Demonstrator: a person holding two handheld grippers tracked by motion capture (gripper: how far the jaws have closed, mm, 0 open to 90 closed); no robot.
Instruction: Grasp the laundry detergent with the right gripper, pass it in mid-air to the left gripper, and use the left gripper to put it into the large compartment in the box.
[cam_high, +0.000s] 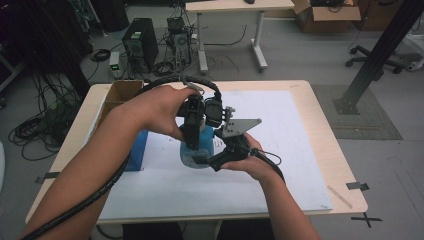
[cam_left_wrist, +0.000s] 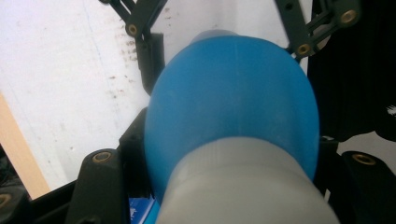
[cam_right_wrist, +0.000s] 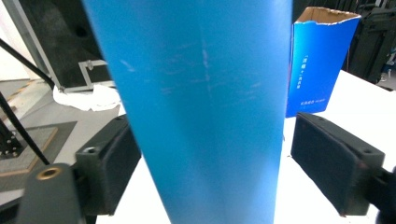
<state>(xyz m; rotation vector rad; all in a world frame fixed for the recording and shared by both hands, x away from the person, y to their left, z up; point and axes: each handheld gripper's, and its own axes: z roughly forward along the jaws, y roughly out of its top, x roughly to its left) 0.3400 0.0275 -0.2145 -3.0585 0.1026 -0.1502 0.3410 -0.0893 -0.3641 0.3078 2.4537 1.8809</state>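
**Blue bottle held from above, right gripper loosened around it**

Here, nearest the person, both forearms come up from the bottom of the high view and meet over the middle of the white sheet-covered surface (cam_high: 280, 150). The right gripper (cam_high: 212, 159) lies low and level, its jaws pointing toward the blue plastic bottle (cam_high: 192, 147) from the side. In the right gripper view the bottle's smooth blue wall (cam_right_wrist: 196, 107) stands upright between the two black jaws; the left pad sits right against it or nearly so, while the right pad stands clearly apart from it. No earlier picture is at hand, but the gap shows the right gripper is released, not pressing on the bottle.

Just beyond, the left gripper (cam_high: 194, 131) comes down from above, the left hand (cam_high: 155, 110) wrapped over its body and its black ribbed cable (cam_high: 95, 195) trailing back along the forearm. In the left gripper view the bottle's rounded blue shoulder (cam_left_wrist: 233, 98) and a pale grey part (cam_left_wrist: 243, 186) below it sit tight between the jaws, so the left gripper is clenched on the bottle, which stands on the white sheet near the centre.

To the left, a blue cardboard carton with a torn-open top (cam_right_wrist: 320, 60) stands on the same sheet, near the bottle but not touching it. Farther back at the left corner sits an open brown cardboard box (cam_high: 120, 95). Beyond the surface's far edge, a black computer tower (cam_high: 140, 42) stands on the floor among cables.
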